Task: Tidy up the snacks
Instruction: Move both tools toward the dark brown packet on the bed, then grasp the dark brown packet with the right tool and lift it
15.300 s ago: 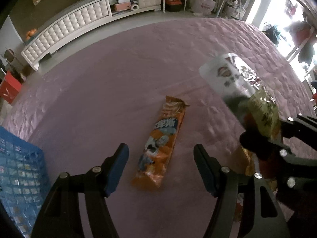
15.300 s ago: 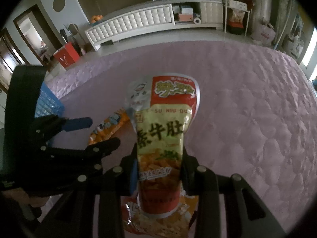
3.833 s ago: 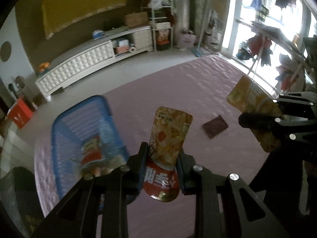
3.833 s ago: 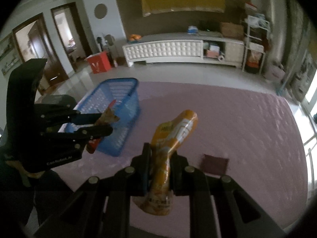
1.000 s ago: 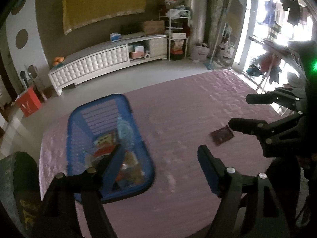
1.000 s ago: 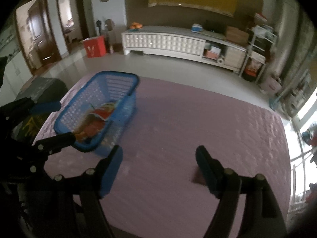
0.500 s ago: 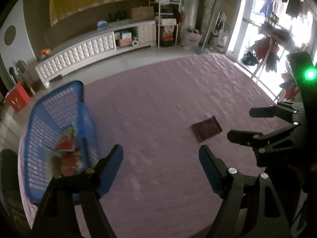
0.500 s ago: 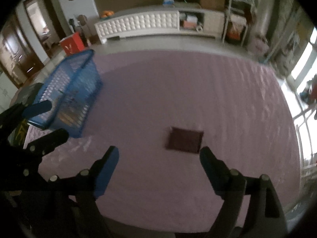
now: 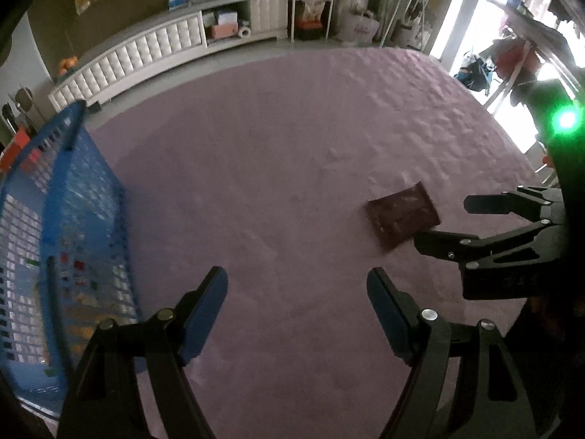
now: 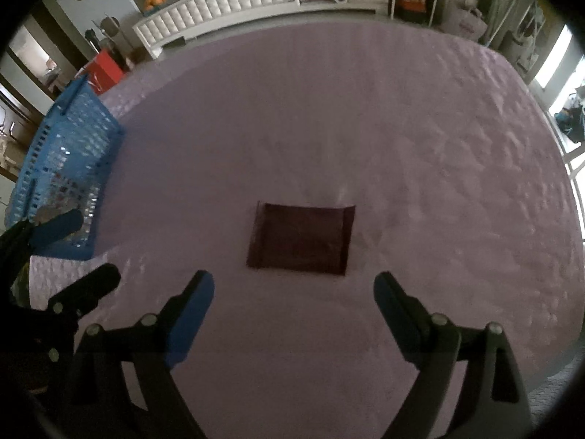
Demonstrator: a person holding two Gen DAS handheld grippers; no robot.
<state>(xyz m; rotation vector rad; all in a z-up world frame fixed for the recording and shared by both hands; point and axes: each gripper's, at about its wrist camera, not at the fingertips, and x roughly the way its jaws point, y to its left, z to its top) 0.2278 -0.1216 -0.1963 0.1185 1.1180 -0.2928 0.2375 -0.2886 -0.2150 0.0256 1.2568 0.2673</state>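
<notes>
A dark maroon snack packet (image 10: 301, 236) lies flat on the purple quilted cover (image 10: 420, 139). My right gripper (image 10: 294, 289) hangs just short of it, jaws opening wide, nothing between them. In the left wrist view the same packet (image 9: 402, 216) lies to the right, with the right gripper (image 9: 444, 221) beside it. My left gripper (image 9: 298, 285) is open and empty over bare cover. The blue basket (image 9: 62, 226) with several snack packs inside stands at the left; in the right wrist view the basket (image 10: 65, 157) is at the far left, near the left gripper (image 10: 91, 245).
A long white cabinet (image 9: 153, 55) runs along the far wall beyond the cover. A red box (image 10: 106, 67) stands on the floor behind the basket. Bright windows and hanging clothes (image 9: 512, 47) are at the right.
Both grippers have dropped lower and tilted downward toward the cover. The maroon packet has grown larger and moved toward the right gripper's jaws, which have widened. The basket has slid to the left edge.
</notes>
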